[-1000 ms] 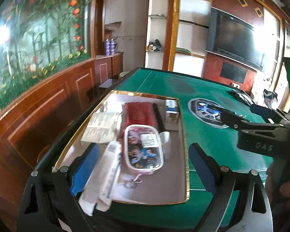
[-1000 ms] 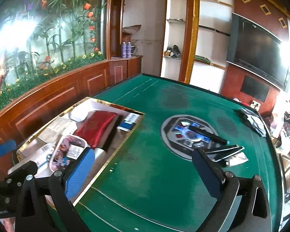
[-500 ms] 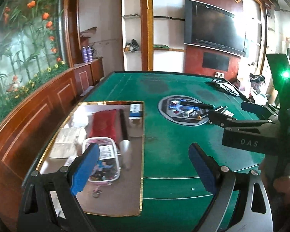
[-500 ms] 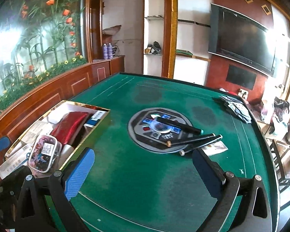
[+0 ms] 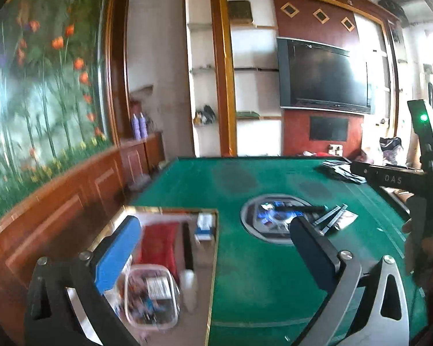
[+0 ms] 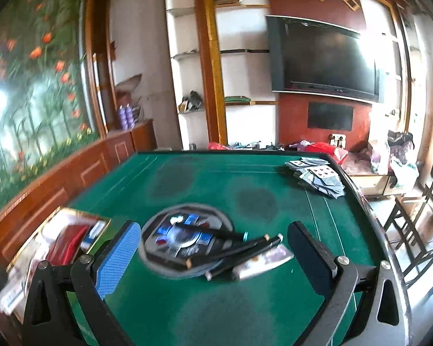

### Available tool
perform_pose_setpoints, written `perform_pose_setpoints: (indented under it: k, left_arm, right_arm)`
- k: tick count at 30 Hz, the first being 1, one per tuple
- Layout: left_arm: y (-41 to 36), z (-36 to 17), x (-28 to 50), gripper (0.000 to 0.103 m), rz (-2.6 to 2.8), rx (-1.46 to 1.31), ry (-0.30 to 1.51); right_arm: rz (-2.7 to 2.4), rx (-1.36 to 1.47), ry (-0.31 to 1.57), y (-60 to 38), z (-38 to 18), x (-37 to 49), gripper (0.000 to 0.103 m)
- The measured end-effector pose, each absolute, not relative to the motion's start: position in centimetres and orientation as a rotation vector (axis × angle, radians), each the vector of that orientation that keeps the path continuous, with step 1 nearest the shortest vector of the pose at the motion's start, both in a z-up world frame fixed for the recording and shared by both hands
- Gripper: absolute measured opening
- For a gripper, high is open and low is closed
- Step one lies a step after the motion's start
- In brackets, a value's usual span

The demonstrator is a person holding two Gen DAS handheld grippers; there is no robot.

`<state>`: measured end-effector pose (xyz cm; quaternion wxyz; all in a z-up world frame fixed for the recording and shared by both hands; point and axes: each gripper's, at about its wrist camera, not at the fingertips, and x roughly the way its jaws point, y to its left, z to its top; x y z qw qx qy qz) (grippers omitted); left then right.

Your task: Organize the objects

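A gold-rimmed tray [image 5: 213, 259] sits at the left of the green table, holding a red pouch [image 5: 158, 242], a clear patterned pencil case [image 5: 151, 295], a small blue-white box [image 5: 203, 226] and papers. Several dark pens [image 6: 233, 248] and a small packet [image 6: 262, 262] lie on the round centre panel [image 6: 170, 245]. My left gripper [image 5: 213, 256] is open and empty above the tray's right rim. My right gripper [image 6: 213, 259] is open and empty, hovering just before the pens. It also shows at the right of the left wrist view [image 5: 389, 178].
A spread of playing cards [image 6: 317, 178] lies at the table's far right corner. A wood-panelled wall with a flower mural runs along the left. Shelves and a TV stand behind the table. A chair [image 6: 412, 230] stands off the right edge.
Both grippers have swung right and tilted up, away from the tray toward the table's centre. The right gripper has come closer to the pens. Nothing was picked up.
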<state>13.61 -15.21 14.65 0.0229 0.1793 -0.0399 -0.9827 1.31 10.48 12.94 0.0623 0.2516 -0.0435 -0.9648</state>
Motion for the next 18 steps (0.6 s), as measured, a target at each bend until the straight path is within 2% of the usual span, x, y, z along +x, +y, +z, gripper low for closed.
perform_pose_setpoints:
  k: [4, 8, 11, 14, 18]
  left_arm:
    - [-14.7, 15.4, 12.6, 0.103, -3.001, 0.528, -0.251]
    - [-16.5, 17.8, 13.3, 0.103, -2.893, 0.382, -0.363]
    - [-20.2, 21.6, 13.7, 0.103, -2.787, 0.293, -0.28]
    - [-24.0, 24.7, 14.5, 0.103, -2.716, 0.23, -0.11]
    - [-27.1, 25.8, 15.1, 0.103, -2.688, 0.244, 0.076]
  right_arm:
    - [-2.964, 0.875, -0.199, 12.8, 11.8, -2.5, 0.103]
    - [-3.022, 0.873, -0.147, 14.0, 11.4, -3.7, 0.103]
    - [-3.066, 0.81, -0.143, 15.0, 11.0, -3.5, 0.103]
    - [-3.047, 0.835, -0.241, 16.2, 10.3, -3.7, 0.103]
    - [-3.006, 0.886, -0.341, 17.2, 9.8, -4.1, 0.103]
